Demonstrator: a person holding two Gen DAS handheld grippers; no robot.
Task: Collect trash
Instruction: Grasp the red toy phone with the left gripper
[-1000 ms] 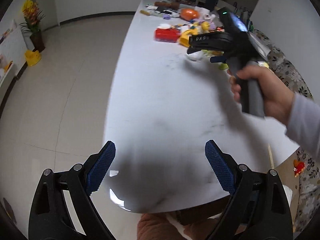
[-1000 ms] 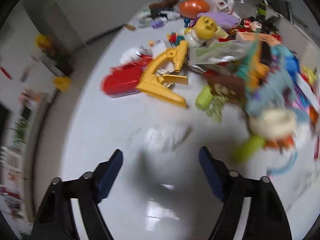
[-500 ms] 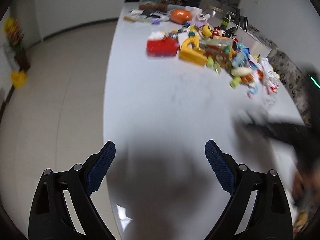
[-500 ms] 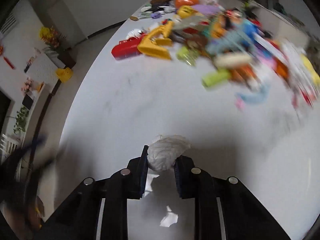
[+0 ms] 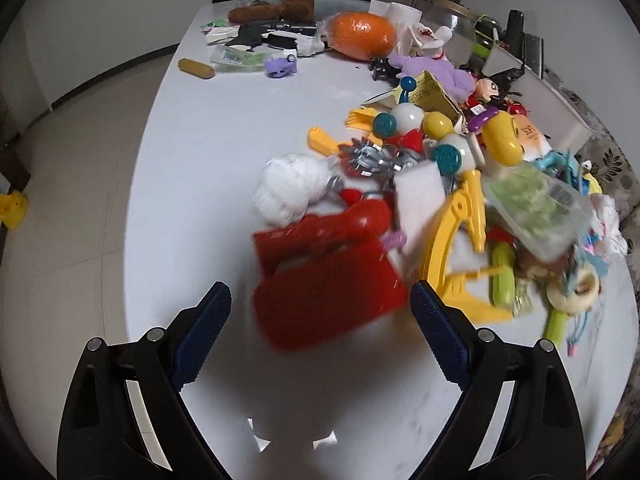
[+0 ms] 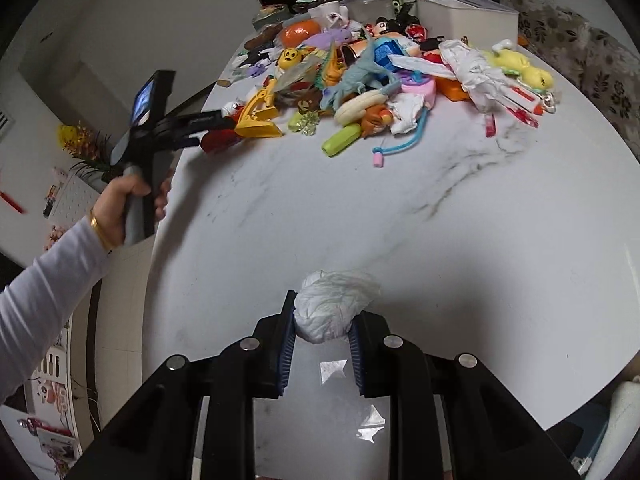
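Observation:
A crumpled white tissue wad (image 6: 334,304) sits pinched between the blue pads of my right gripper (image 6: 325,309), which is shut on it just above the white marble table (image 6: 400,208), well back from the toy pile. My left gripper (image 5: 320,292) stands open over a red plastic toy (image 5: 324,276) at the near edge of the pile, with nothing pressed between its fingers. Just beyond the red toy lies a second white crumpled wad (image 5: 288,196). In the right wrist view a hand holds the left gripper (image 6: 218,128) at the pile's left end.
A dense pile of toys covers the far half of the table: a yellow toy microscope (image 5: 460,240), an orange ball (image 5: 362,36), a green plastic packet (image 5: 532,208). Crumpled white plastic (image 6: 476,72) lies at the pile's right. The table edge (image 5: 136,184) drops to tiled floor on the left.
My right gripper closed on the white wad and drew back from the pile with it. The left gripper swept forward along the table to the red toy at the pile's edge.

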